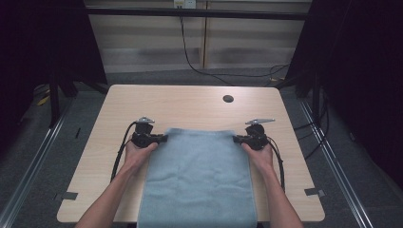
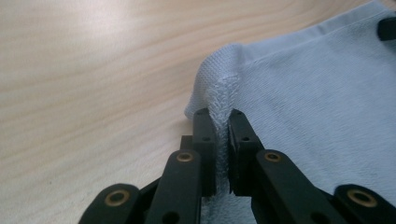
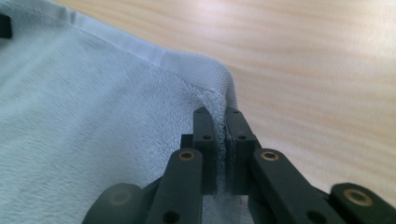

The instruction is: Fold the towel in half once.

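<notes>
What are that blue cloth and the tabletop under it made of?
The towel looks like soft terry cotton: matte, with a looped pile and a flat woven hem. The table looks like pale wood-grain laminate: smooth, with a faint sheen. Whether it is real wood I cannot tell.

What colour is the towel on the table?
Pale blue-grey, plain; the towel shows best in the high view.
</notes>
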`<action>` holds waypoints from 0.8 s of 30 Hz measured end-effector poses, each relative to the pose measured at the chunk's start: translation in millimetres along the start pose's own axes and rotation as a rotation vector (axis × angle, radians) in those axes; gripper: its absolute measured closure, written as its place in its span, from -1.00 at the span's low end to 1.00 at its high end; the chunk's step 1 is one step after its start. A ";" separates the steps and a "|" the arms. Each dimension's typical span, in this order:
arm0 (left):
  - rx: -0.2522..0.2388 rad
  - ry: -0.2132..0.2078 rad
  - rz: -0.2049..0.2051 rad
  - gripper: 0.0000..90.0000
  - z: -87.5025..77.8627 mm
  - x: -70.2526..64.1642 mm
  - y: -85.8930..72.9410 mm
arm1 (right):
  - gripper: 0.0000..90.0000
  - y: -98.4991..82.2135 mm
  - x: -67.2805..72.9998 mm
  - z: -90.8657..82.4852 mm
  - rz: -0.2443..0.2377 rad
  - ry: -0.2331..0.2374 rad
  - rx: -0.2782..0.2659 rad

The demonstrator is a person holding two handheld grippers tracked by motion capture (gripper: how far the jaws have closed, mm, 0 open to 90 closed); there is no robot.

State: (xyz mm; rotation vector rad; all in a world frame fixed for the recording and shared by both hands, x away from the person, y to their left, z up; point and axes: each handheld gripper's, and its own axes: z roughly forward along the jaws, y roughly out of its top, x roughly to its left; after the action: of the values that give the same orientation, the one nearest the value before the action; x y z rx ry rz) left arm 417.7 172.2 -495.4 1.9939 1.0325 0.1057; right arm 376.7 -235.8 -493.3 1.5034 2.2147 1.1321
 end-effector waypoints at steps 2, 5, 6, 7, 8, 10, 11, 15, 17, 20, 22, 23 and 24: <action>-0.022 -0.033 0.007 0.86 -5.1 -1.0 4.0 | 0.90 5.9 -0.5 -5.4 0.010 0.022 -0.032; -0.053 -0.049 -0.006 0.85 -13.0 -0.7 9.2 | 0.91 16.0 0.1 -14.8 0.010 0.041 -0.067; -0.062 -0.058 -0.005 0.85 -15.6 -0.6 11.7 | 0.91 19.7 0.6 -18.1 0.007 0.048 -0.078; -0.071 -0.061 -0.005 0.85 -17.6 -0.6 13.3 | 0.91 24.7 1.9 -22.3 0.001 0.053 -0.092; -0.084 -0.068 -0.010 0.85 -20.3 -1.4 15.7 | 0.91 27.8 3.2 -25.1 0.004 0.058 -0.100; -0.107 -0.082 -0.011 0.86 -28.0 -3.1 23.5 | 0.91 40.1 7.9 -34.6 -0.023 0.063 -0.119; -0.110 -0.077 0.004 0.86 -30.7 -3.4 27.1 | 0.91 44.9 9.4 -37.8 -0.032 0.065 -0.127; -0.148 -0.074 0.021 0.86 -43.9 -6.3 44.1 | 0.91 63.4 13.7 -50.1 -0.065 0.076 -0.163; -0.168 -0.065 0.041 0.86 -51.9 -8.9 54.1 | 0.91 73.3 15.5 -56.2 -0.067 0.069 -0.180; -0.207 -0.069 0.055 0.86 -65.3 -12.5 71.2 | 0.91 89.4 16.6 -65.4 -0.070 0.053 -0.211; -0.243 -0.071 0.051 0.87 -73.2 -12.1 80.4 | 0.92 99.4 17.1 -72.3 -0.066 0.062 -0.238; -0.242 -0.054 0.058 0.87 -76.1 -12.1 84.9 | 0.92 103.2 17.0 -75.0 -0.066 0.064 -0.246; -0.242 -0.047 0.063 0.87 -78.2 -11.9 89.7 | 0.92 108.3 17.1 -78.7 -0.067 0.064 -0.255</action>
State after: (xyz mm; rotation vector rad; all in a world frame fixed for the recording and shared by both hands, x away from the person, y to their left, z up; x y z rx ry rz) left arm 432.8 189.7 -378.1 1.8001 0.8834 0.2068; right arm 398.2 -238.8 -360.1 1.2969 2.0494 1.3974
